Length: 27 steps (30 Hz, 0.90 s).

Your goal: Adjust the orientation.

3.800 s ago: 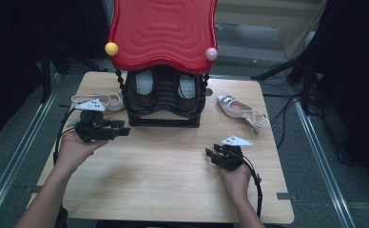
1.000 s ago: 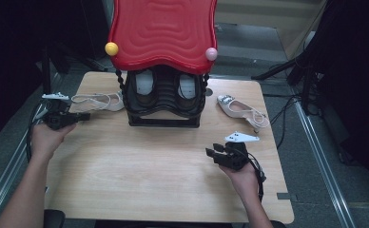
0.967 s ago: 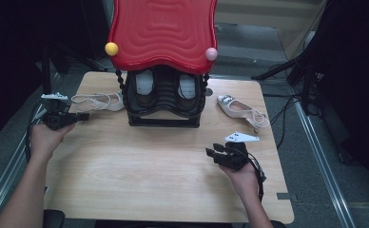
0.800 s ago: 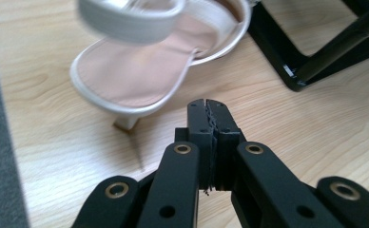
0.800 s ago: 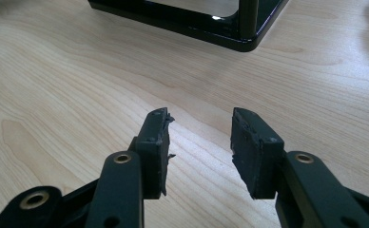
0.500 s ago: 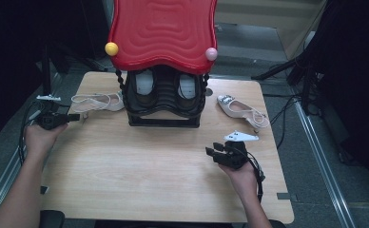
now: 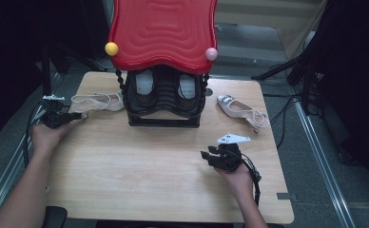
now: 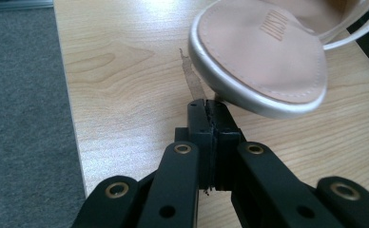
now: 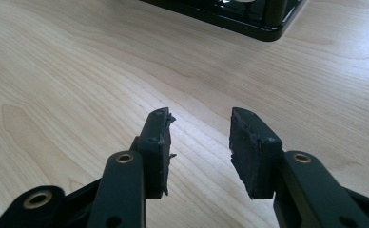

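Observation:
A pale strappy sandal (image 7: 97,100) lies at the table's back left, beside a black shoe rack (image 7: 163,111). In the left gripper view its tan insole and silver rim (image 8: 263,61) sit just beyond my left gripper (image 8: 210,107), whose jaws are shut with nothing between them. In the high view my left gripper (image 7: 79,114) points right at the sandal's near end from the table's left edge. A second sandal (image 7: 242,110) lies to the right of the rack. My right gripper (image 7: 206,156) rests low over the front right of the table, open and holding nothing (image 9: 199,128).
The rack carries a wavy red top (image 7: 161,33) with a yellow ball (image 7: 111,48) and a pink ball (image 7: 211,53), and holds two light shoes (image 7: 144,85). Its black base (image 9: 249,14) lies ahead of the right gripper. Grey floor (image 8: 25,118) borders the table's left edge.
The left gripper has gone from in front of the rack to the table's left edge by the sandal and sunk slightly over the last second. The right gripper has stayed put.

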### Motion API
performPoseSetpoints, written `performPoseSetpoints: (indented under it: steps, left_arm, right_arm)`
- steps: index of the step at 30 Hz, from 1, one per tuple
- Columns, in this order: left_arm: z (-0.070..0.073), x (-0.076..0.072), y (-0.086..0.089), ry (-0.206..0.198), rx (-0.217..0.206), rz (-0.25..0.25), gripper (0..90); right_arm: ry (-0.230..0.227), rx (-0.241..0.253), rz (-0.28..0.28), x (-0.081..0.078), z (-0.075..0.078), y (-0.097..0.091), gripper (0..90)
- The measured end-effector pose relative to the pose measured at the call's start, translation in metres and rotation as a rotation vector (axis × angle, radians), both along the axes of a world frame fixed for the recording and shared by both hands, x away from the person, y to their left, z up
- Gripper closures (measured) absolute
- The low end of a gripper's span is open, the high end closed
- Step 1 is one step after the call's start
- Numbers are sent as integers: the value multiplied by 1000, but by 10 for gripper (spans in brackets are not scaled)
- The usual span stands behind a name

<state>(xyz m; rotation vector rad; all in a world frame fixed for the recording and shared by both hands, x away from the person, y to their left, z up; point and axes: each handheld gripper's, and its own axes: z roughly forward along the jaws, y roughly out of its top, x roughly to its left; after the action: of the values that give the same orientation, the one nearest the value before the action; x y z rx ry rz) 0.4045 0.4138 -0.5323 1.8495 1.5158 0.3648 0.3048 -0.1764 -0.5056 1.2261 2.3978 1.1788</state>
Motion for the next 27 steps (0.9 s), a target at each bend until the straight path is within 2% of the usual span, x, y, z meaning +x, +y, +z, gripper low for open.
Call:
performPoseSetpoints:
  steps: [7,10,12,14,17,27]
  left_arm:
    - [1,-2,1,11,-25,-23,900]
    - [2,-3,-2,21,-1,-38,900]
    - [2,-4,-2,21,-3,-43,900]
    - [0,-3,-1,21,-17,-31,900]
    - [-3,0,1,15,-14,-10,900]
    - [-4,2,1,15,-11,6,900]
  right_arm:
    - [-1,22,-10,0,2,-4,601]
    - [-1,29,-14,1,2,-5,597]
    - [2,27,-16,1,2,-6,597]
    - [-1,31,-15,2,3,-6,598]
    - [4,38,-24,2,3,-8,597]
    - [11,41,-28,4,2,-9,600]
